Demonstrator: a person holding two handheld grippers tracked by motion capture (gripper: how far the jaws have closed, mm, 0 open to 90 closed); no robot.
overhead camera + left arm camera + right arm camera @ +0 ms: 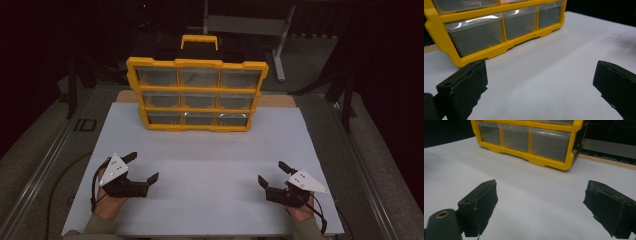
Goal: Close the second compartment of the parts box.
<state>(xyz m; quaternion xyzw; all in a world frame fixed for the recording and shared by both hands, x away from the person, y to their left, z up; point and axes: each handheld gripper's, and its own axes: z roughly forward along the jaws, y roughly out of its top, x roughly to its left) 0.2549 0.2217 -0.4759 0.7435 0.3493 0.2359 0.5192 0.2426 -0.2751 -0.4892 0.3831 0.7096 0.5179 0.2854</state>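
A yellow drawer organizer (197, 94) stands upright at the far side of the white table (210, 165). Well apart from it, the left gripper (141, 168) and right gripper (273, 173) rest near the front edge, jaws spread

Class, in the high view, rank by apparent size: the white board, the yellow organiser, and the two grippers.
1. White board
2. Yellow organiser
3. Left gripper and right gripper: they look alike, so unranked.

A white worktop (210, 165) lies under dim light, its pale wooden edge (280, 101) showing at the far side. Behind it, a grey metal stand (280, 45) rises from the dark floor; a metal rail (37, 172) flanks the left.
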